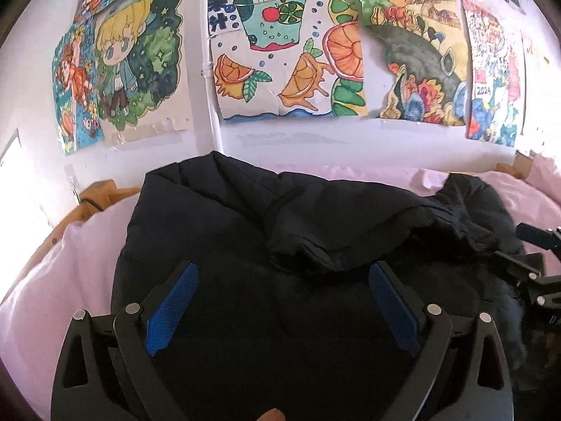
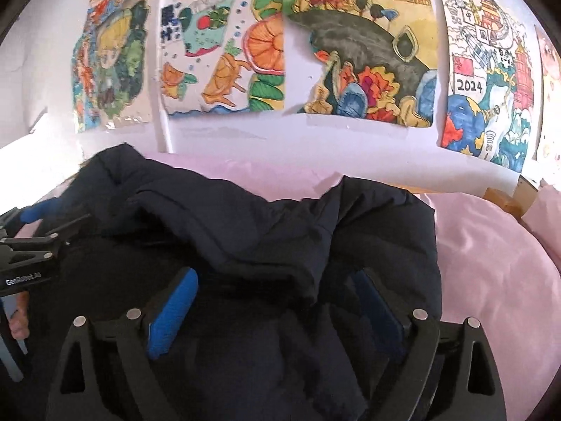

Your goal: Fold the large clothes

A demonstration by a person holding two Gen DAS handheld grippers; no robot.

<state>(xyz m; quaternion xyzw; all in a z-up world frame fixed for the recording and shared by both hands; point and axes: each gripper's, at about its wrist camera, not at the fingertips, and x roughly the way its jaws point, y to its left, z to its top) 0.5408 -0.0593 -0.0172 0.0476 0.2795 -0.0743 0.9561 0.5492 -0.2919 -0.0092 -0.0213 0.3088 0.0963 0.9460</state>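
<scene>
Lying bunched on the pink bedding [image 1: 42, 280], dark padded jacket [image 1: 280, 315], sleeves folded inward. Hovering above it, left gripper [image 1: 284, 301] and right gripper [image 2: 277, 308], fingers spread wide, clamping nothing. Probably pausing between folds.

**Two wrist cameras, side by side over the bed**

My left wrist camera sits just behind my left gripper [image 1: 282, 301] and looks forward and down along its blue-padded fingers, close above the dark jacket [image 1: 266, 231] on the pink bedding [image 1: 70, 263]. My right wrist camera does the same behind my right gripper [image 2: 277, 310], set a little further right.

Both face the white wall [image 1: 287, 140] hung with drawings. They share the jacket, the bedding and the fruit drawing [image 1: 280, 52]. Each catches the other tool at its edge: my right gripper low on the right side, my left on the left side.
</scene>
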